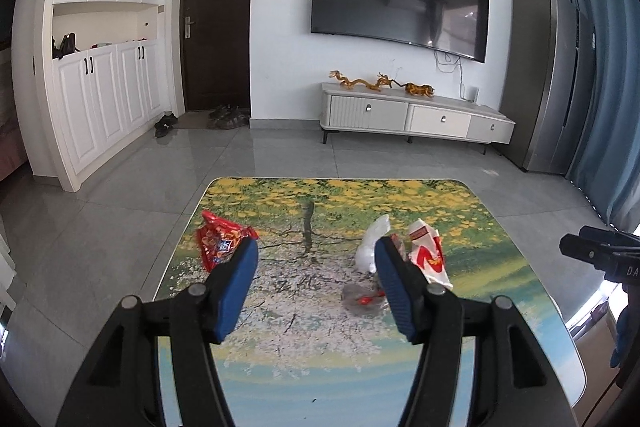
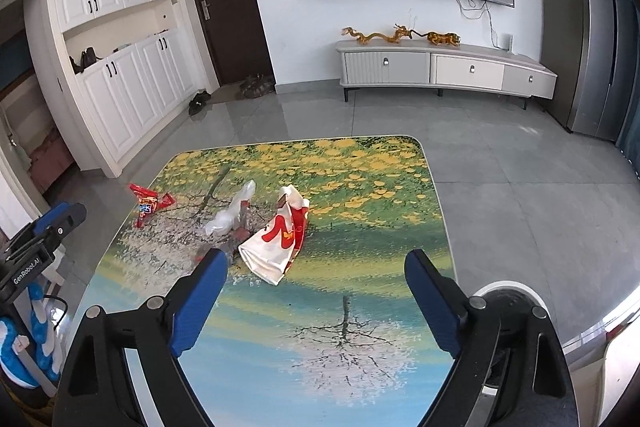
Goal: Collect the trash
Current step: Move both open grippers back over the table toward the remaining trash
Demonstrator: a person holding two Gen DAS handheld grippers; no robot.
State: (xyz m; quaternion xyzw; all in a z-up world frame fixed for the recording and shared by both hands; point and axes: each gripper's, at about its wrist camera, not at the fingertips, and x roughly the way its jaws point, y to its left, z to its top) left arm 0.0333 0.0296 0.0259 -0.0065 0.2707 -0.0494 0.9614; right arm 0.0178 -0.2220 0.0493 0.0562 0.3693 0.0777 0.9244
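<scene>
The red snack wrapper lay just beyond the left tongs' left fingertip; the white-and-red paper bag and crumpled white plastic lay ahead of the right tongs, on the tabletop. Both tongs gaped wide, holding nothing.

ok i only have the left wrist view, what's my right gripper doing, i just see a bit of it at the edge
observer: the right gripper is open with nothing in it, above bare table on the near side of the trash
operator: any bin around
observer: a round white-rimmed container, likely a bin, stands just off the table's right edge
operator: and the white and red bag, anything on it
observer: nothing on top, it lies on its side, with the white plastic bag just beyond it to the left
</scene>
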